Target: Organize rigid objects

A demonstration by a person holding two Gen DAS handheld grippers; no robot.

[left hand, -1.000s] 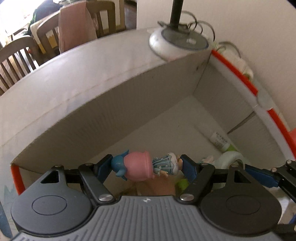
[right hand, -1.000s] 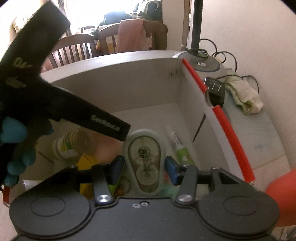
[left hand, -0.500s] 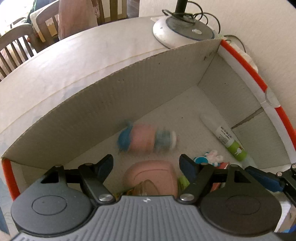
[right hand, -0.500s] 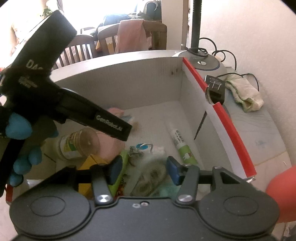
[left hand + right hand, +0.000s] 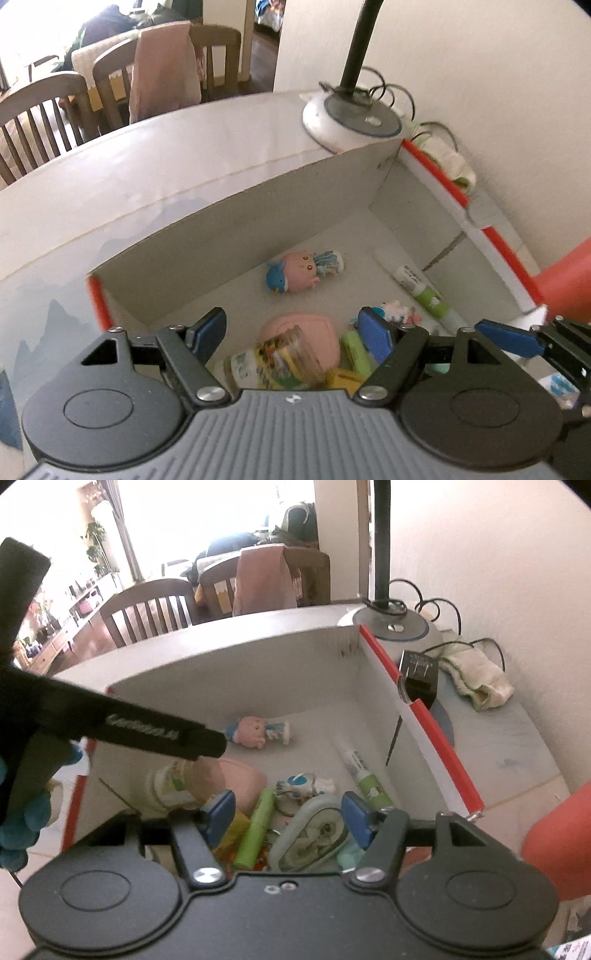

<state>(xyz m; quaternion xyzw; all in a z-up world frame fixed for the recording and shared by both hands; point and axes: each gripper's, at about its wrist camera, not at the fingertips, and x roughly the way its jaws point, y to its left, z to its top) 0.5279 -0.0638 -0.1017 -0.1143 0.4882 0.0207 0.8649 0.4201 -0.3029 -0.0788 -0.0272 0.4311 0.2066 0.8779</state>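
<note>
A white cardboard box [image 5: 280,206] with red-taped rims holds the objects. On its floor near the far wall lies a pink and blue figurine [image 5: 303,271] [image 5: 255,733]. My left gripper [image 5: 291,330] hangs open above the box with nothing between its fingers. Its black body [image 5: 147,731] crosses the right wrist view. My right gripper [image 5: 288,812] is above the near pile, jaws opening. A pale green tape dispenser [image 5: 314,834] lies loose below them, free of the pads. A bottle [image 5: 273,363], a pink case [image 5: 295,326] and a green tube [image 5: 258,827] lie close by.
A white and green tube [image 5: 364,775] and a small keychain toy [image 5: 303,784] lie on the box floor. Behind the box stand a lamp base [image 5: 351,122], a black charger [image 5: 419,675] and a crumpled cloth [image 5: 476,679]. A red object [image 5: 557,834] sits at right; wooden chairs [image 5: 155,609] stand beyond the table.
The left gripper let go of the figurine, which dropped to the box floor, and then pulled up and back. The right gripper released the tape dispenser onto the pile and rose.
</note>
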